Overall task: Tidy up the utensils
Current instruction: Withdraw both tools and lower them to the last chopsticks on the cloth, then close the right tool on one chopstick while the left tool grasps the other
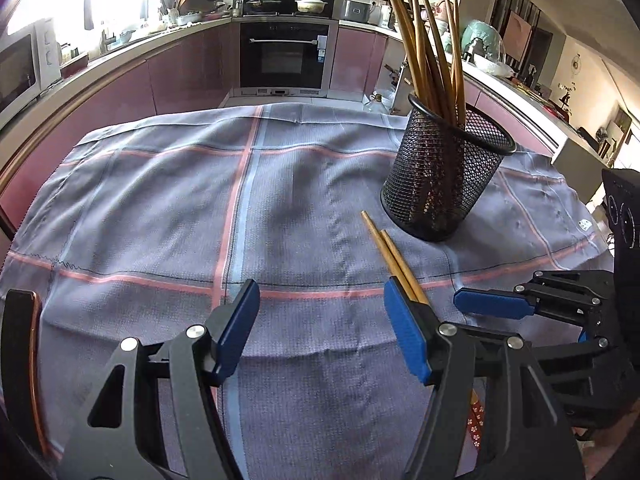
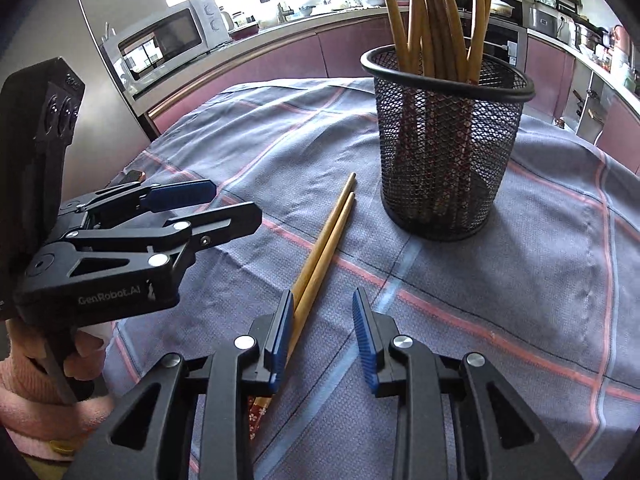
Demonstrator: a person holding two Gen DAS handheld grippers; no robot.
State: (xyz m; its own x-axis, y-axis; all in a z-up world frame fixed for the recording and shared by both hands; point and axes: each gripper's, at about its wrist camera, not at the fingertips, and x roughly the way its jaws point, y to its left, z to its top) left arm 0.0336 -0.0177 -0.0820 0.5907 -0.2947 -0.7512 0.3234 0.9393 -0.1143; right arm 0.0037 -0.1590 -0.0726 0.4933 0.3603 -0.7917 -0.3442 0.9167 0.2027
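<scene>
Surface: table under a grey-blue cloth (image 1: 168, 208) with pink and pale blue stripes crossing in a grid; cloth lies rumpled, with soft folds running away from the fingers.
Stripe crossing: in the left wrist view a pink stripe passes just ahead of both left fingertips; a pink/blue pair runs away from the left finger.
Left gripper (image 1: 322, 330): jaws spread wide, nothing between them; bare cloth shows in the gap.
Right gripper (image 2: 322, 334): jaws partly open, gripping nothing; blue ribbed pads (image 2: 366, 336) face each other over the cloth.
Loose chopsticks (image 2: 324, 248): two wooden sticks side by side on the cloth, passing beneath the right gripper's left finger and pointing forward beyond its tip; decorated ends lie behind the fingers.
Same chopsticks, left wrist view: they emerge from behind the left gripper's right finger, outside the gap, tips ahead of it.
Mesh holder (image 2: 444, 144): black wire cup, upright on the cloth, ahead of the right fingers; in the left wrist view ahead and right of the right finger.
Holder contents: a bundle of wooden chopsticks (image 1: 432, 48), splayed above the rim.
Gap: loose stick tips stop near the holder's base, not touching.
Room: kitchen; mauve cabinets (image 1: 176, 68) curve beyond the table, built-in oven (image 1: 285, 54) straight ahead, microwave (image 2: 164, 44) on the counter, bright window behind it.
</scene>
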